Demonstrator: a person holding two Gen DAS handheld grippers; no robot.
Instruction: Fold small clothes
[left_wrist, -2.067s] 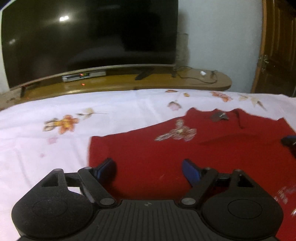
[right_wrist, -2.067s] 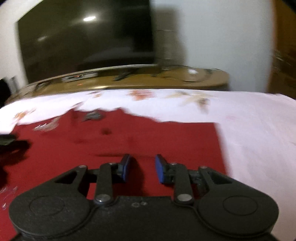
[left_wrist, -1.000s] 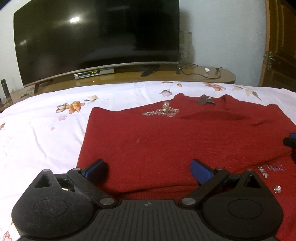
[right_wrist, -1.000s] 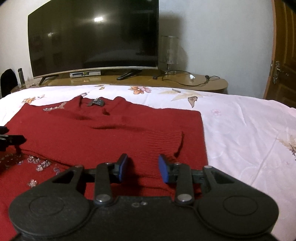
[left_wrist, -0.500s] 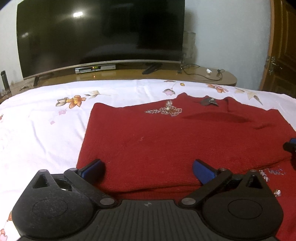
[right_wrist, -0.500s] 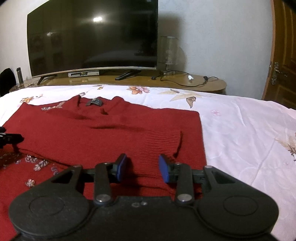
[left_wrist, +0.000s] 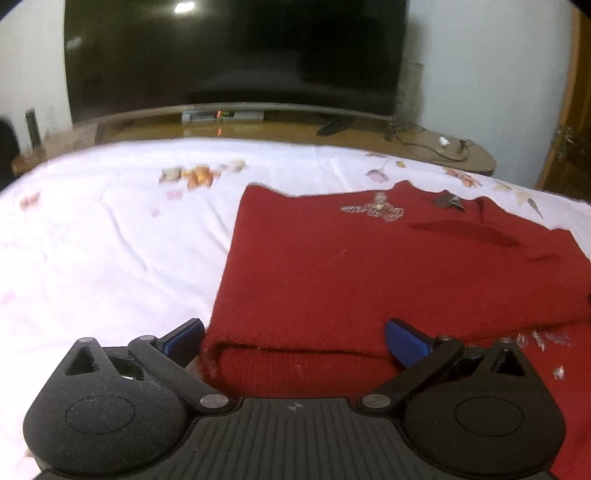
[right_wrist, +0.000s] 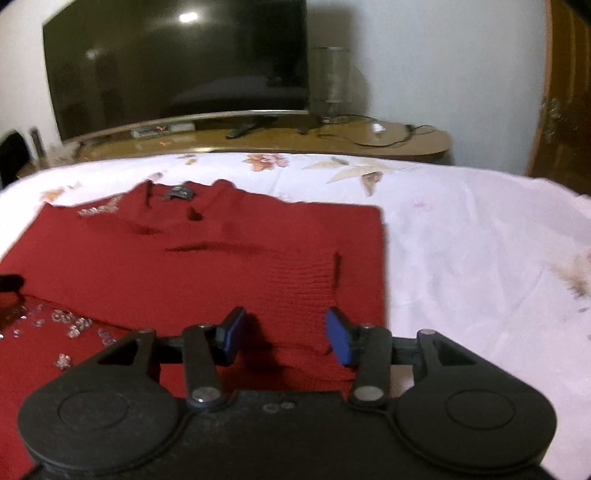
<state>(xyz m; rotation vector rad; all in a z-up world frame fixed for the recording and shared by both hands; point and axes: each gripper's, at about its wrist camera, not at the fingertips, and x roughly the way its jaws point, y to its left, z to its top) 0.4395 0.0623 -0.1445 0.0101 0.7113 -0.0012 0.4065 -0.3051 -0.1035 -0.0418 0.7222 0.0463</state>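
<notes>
Across a white floral bedsheet (left_wrist: 110, 258), with a dark television (left_wrist: 236, 55) on a wooden stand (right_wrist: 258, 138) beyond its far edge, lies a folded red sweater (left_wrist: 351, 266). Left gripper (left_wrist: 295, 338) gapes wide over its near fold, gripping nothing; right gripper (right_wrist: 284, 334) is opening around the ribbed cuff (right_wrist: 295, 288).

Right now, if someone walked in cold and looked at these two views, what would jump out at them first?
The red sweater spread on the white floral bedsheet dominates both views, one sleeve folded across its front and beads glinting near its lower part. Behind the bed a big dark television fills the wall. Up close, the left gripper stands wide open, while the right gripper is opening over the sleeve's cuff.
</notes>
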